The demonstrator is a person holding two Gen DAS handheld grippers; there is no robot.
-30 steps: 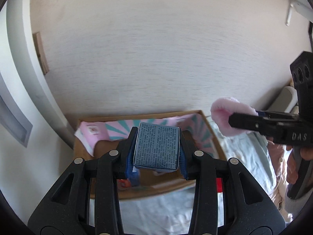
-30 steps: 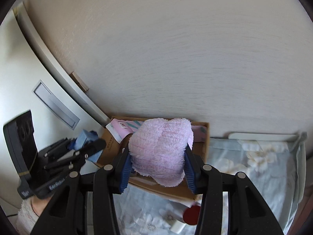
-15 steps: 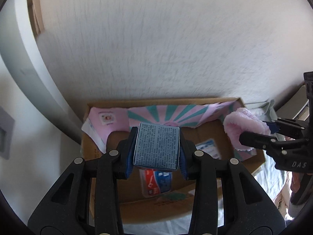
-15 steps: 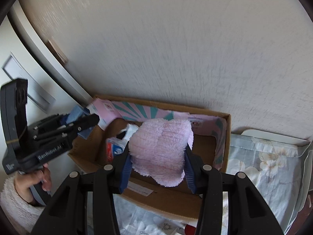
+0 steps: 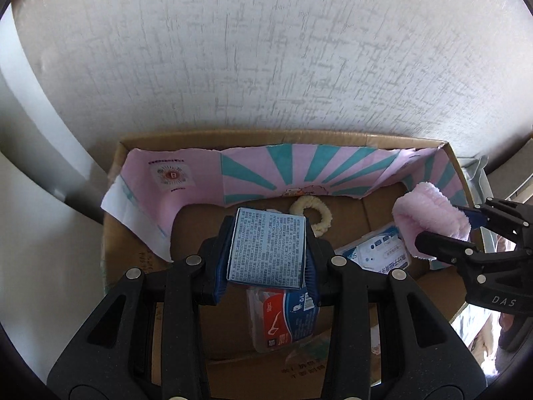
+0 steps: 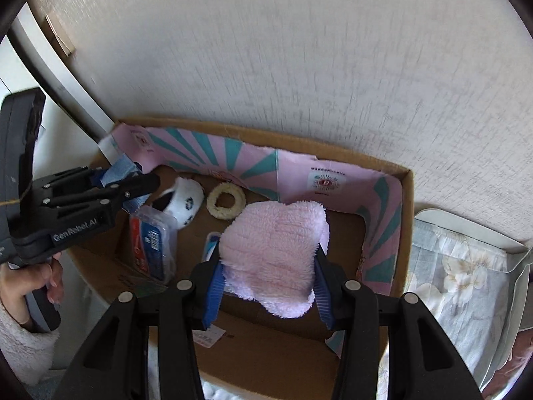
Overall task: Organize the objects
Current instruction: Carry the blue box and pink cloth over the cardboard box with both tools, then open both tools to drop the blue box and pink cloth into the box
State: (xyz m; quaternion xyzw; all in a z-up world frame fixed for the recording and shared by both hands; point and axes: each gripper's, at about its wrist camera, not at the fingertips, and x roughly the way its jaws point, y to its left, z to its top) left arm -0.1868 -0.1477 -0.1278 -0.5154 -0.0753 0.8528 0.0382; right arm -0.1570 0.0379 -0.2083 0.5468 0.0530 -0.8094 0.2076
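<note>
My left gripper [image 5: 266, 250] is shut on a small pale-blue printed box [image 5: 267, 248], held above the middle of an open cardboard box [image 5: 276, 136]. My right gripper [image 6: 268, 266] is shut on a fluffy pink cloth [image 6: 273, 253] over the right half of the same cardboard box [image 6: 406, 200]. In the left wrist view the pink cloth [image 5: 429, 216] and right gripper [image 5: 466, 233] show at the right. In the right wrist view the left gripper [image 6: 140, 180] enters from the left, the blue box [image 6: 116, 170] partly hidden between its fingers.
Inside the box lie a cream hair scrunchie [image 6: 226, 200], a white plush item with dark marks [image 6: 185, 201], a clear floss-pick case [image 6: 153, 243], a blue-white packet [image 5: 376, 253] and pink-teal lining paper [image 5: 299, 170]. A textured wall stands behind. Floral bedding [image 6: 459, 286] lies to the right.
Both grippers have come down and tilted toward the cardboard box, which now looks larger with its contents in sight. The blue box and pink cloth stay gripped.
</note>
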